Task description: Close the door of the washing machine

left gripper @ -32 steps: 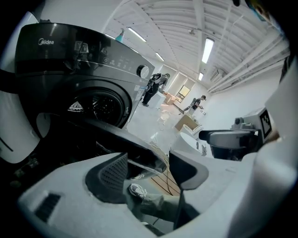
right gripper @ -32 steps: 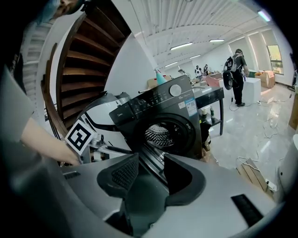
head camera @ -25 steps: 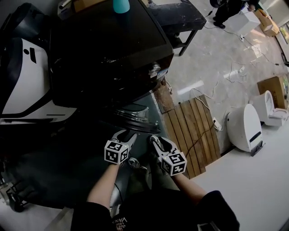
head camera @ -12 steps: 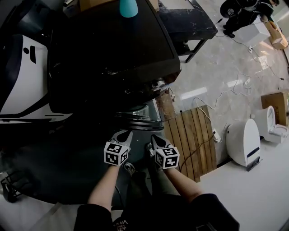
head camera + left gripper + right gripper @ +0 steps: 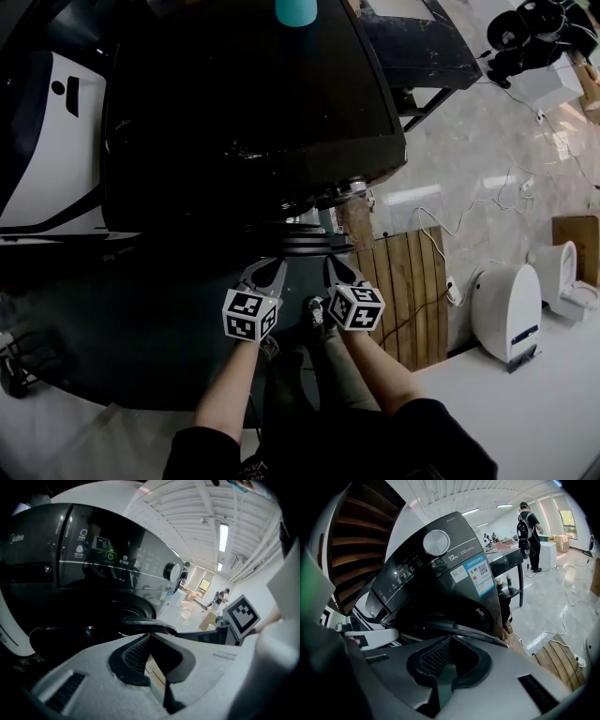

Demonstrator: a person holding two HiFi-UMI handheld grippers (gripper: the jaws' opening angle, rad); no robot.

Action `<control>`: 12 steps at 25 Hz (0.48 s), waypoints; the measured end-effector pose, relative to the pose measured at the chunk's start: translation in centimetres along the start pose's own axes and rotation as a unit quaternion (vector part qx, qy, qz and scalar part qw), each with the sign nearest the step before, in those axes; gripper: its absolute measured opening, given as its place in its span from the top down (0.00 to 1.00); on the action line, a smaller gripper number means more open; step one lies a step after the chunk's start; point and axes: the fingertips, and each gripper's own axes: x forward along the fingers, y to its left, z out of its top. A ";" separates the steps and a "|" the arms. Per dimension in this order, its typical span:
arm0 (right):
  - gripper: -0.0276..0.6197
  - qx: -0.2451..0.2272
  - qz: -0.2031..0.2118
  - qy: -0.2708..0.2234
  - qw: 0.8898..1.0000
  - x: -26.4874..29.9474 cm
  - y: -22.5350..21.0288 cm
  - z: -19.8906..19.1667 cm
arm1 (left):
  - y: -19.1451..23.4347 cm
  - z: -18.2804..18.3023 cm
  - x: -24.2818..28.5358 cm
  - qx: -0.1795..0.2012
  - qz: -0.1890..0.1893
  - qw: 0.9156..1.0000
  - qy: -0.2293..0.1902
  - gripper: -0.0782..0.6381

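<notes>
Washing machine door looks ajar | left gripper, right gripper: jaws together, empty, near its rim | best bet: both tips push evenly until it latches.

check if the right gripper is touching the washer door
Cannot tell: in the right gripper view the right gripper tip overlaps the door rim, hiding any gap.

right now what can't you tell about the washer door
Whether the door is latched: head view, dark under the washing machine top.
Whether left gripper or right gripper touches it: gripper views, own jaws cover the tips.
Label print: right gripper view, too small.
</notes>
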 end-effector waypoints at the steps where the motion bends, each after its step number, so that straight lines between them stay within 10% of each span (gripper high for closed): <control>1: 0.96 0.000 0.001 -0.002 1.000 0.3 -0.1 0.4 | 0.3 0.4 -0.2 -0.005 0.006 1.000 -0.012 0.88; 12: 0.95 -0.005 0.020 -0.016 1.000 3.1 -0.6 4.0 | 5.9 1.8 -3.4 0.010 0.113 0.993 -0.039 0.88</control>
